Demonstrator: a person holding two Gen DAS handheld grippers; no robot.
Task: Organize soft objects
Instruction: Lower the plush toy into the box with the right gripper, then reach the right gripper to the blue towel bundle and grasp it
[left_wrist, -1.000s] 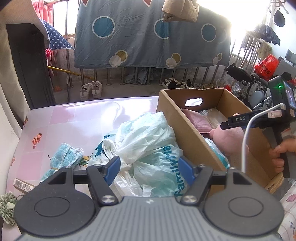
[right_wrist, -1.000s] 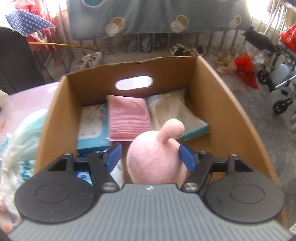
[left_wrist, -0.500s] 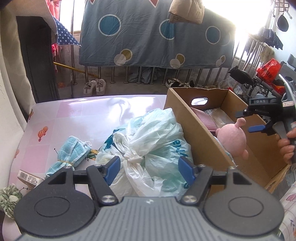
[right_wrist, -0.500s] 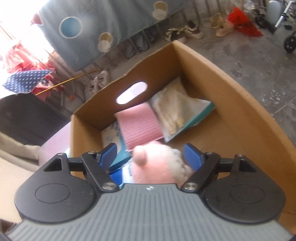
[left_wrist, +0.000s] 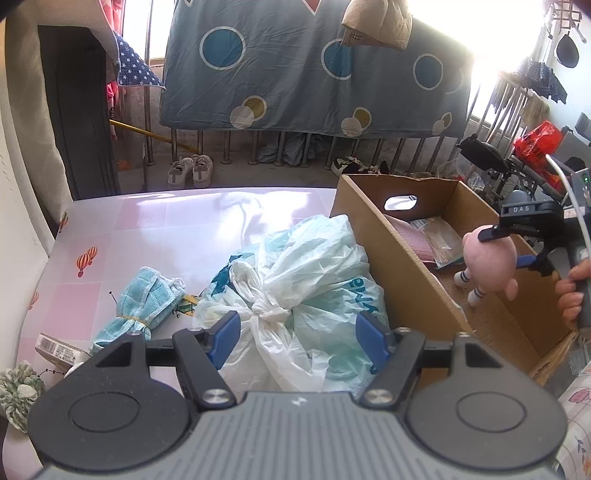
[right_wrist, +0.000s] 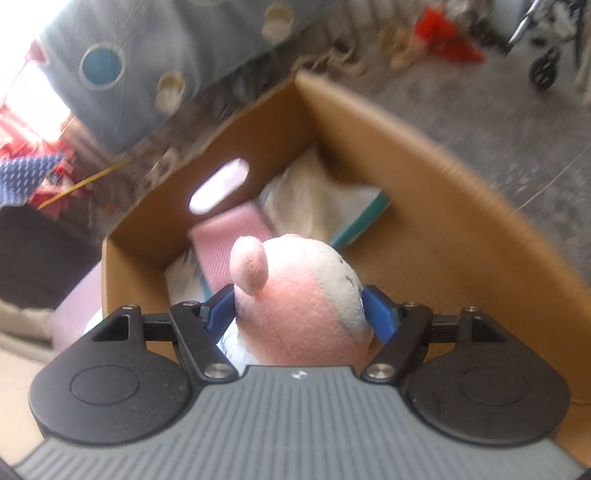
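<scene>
Plush (right_wrist: 306, 306) is hanging over the box (right_wrist: 436, 206), its head pinched between the right gripper's (right_wrist: 299, 314) jaws, which have just closed in. Left gripper (left_wrist: 293, 338) is hovering open above the bags (left_wrist: 295, 288).

1 box (left_wrist: 413, 280), 1 plush (left_wrist: 489, 260), 2 grippers (left_wrist: 297, 334).

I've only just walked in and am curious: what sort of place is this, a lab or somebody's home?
Most likely a home, perhaps a room opening onto a balcony or yard. A blue bedsheet hangs drying over a metal railing, white sneakers sit on the concrete floor, and a pink patterned table holds household odds and ends.
</scene>
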